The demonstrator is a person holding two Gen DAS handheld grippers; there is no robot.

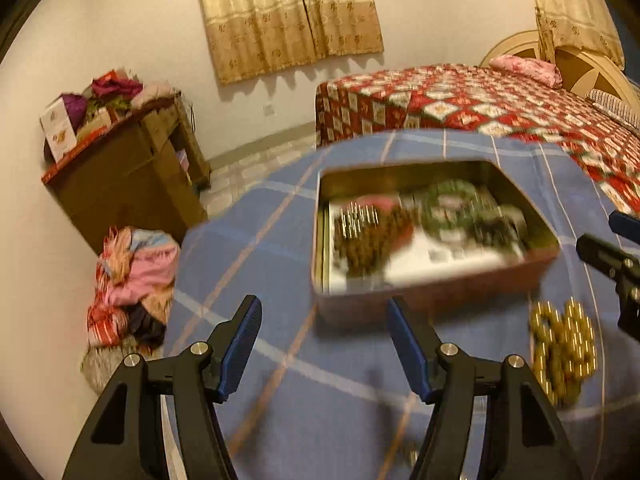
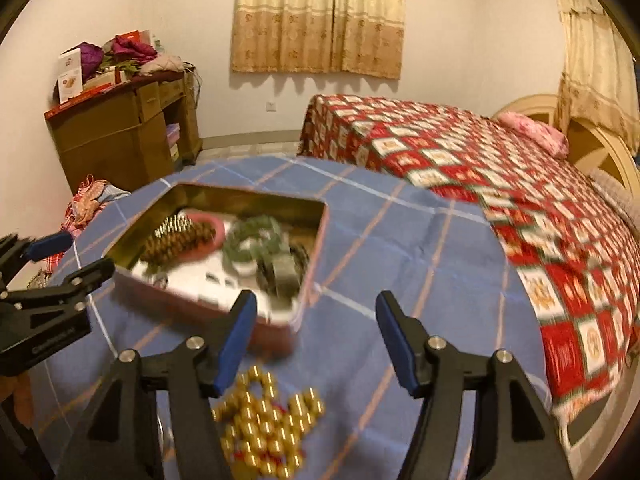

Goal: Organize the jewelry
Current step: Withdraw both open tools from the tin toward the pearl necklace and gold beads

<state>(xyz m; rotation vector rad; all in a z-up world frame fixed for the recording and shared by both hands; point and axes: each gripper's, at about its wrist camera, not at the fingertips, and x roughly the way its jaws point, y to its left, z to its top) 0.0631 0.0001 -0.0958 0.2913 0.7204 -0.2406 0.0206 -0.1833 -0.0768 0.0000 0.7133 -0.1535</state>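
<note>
An open metal tin (image 1: 436, 296) with pink sides sits on a blue checked cloth (image 1: 256, 240). It holds several pieces of jewelry, among them a brown bead strand (image 1: 360, 240) and a green bracelet (image 1: 452, 196). A gold bead necklace (image 1: 564, 350) lies on the cloth just right of the tin. My left gripper (image 1: 324, 344) is open and empty in front of the tin's near wall. My right gripper (image 2: 316, 332) is open and empty, above the gold beads (image 2: 268, 428), with the tin (image 2: 280, 320) to its front left. Both views are blurred.
A bed with a red patterned cover (image 2: 500, 184) stands right behind the cloth. A wooden cabinet (image 1: 132, 176) piled with things stands at the left wall. A heap of clothes (image 1: 136, 280) lies on the floor below it. Curtains (image 2: 320, 16) hang on the far wall.
</note>
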